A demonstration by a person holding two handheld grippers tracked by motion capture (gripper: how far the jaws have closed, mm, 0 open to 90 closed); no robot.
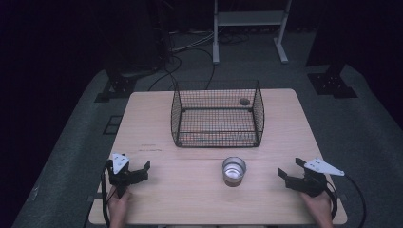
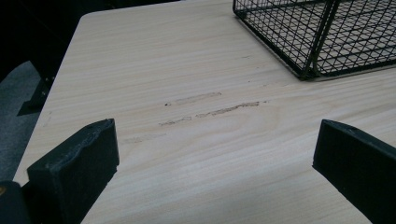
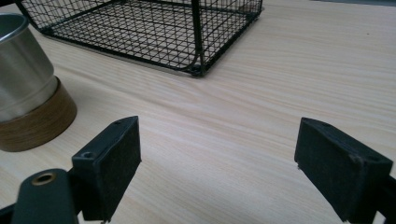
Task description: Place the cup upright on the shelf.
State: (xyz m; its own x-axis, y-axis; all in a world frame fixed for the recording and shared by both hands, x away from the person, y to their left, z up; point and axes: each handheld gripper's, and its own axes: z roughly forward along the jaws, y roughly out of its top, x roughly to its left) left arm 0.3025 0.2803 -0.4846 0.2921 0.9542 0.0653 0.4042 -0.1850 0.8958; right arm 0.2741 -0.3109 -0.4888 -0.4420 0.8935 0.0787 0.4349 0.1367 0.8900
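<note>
Standing upright near the middle of the pale wooden table point(image 1: 285, 123), toward its near edge, a shiny metal cup with a brown wood-look base point(image 1: 234, 171) sits just in front of the black wire-mesh basket point(image 1: 217, 114), apart from it. The left gripper point(image 1: 139, 170) rests at the near left, jaws spread wide with nothing between them. The right gripper point(image 1: 291, 167) sits at the near right, jaws likewise released and empty, well apart from the cup.

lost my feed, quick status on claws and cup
Left claw open, empty. Right claw open, empty. Metal cup upright between them, before wire basket. Nothing in the way.
</note>
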